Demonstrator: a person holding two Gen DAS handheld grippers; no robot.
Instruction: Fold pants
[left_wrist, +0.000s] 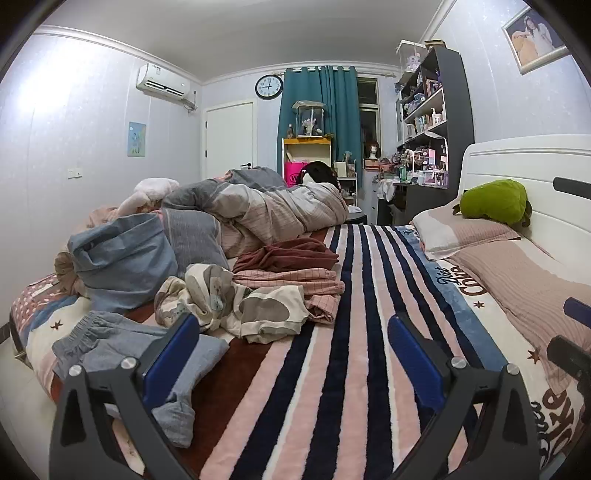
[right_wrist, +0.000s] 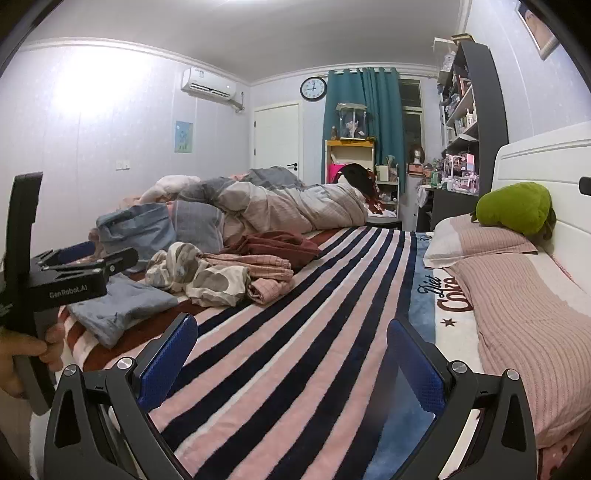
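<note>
Your fingers are spread wide on both grippers and grip nothing: the left gripper (left_wrist: 293, 354) and the right gripper (right_wrist: 291, 354) both hover over the striped blanket (left_wrist: 354, 332) with bare stripes between the blue pads.

The pants you most likely want, the grey-blue pants (left_wrist: 122, 350) with the gathered waistband, lie at 9 o'clock from your left gripper, one leg running under its left finger (left_wrist: 170, 358). From the right wrist view they sit at 10 o'clock, behind the other gripper's body.

What could go wrong: the cloud-print garment (left_wrist: 236, 306), the pink checked garment (left_wrist: 295, 284) and the maroon garment (left_wrist: 288, 254) are heaped just beside the pants at 11 o'clock, so a loose pinch may drag up the wrong cloth or two layers at once. The pants are bunched, so grabbing mid-leg instead of the waistband would give a crooked fold. They also lie near the bed's edge; a pull toward you could slide them off.

Readable writing: "GenRobot.AI" on the left gripper's body (right_wrist: 70, 284) in the right wrist view; "Diet Coke" (right_wrist: 443, 295) on the blanket's border at 2 o'clock. More brown lettering (left_wrist: 557, 410) sits at 3 o'clock in the left view, too distorted to read. The pink bag's lettering is unreadable.
</note>
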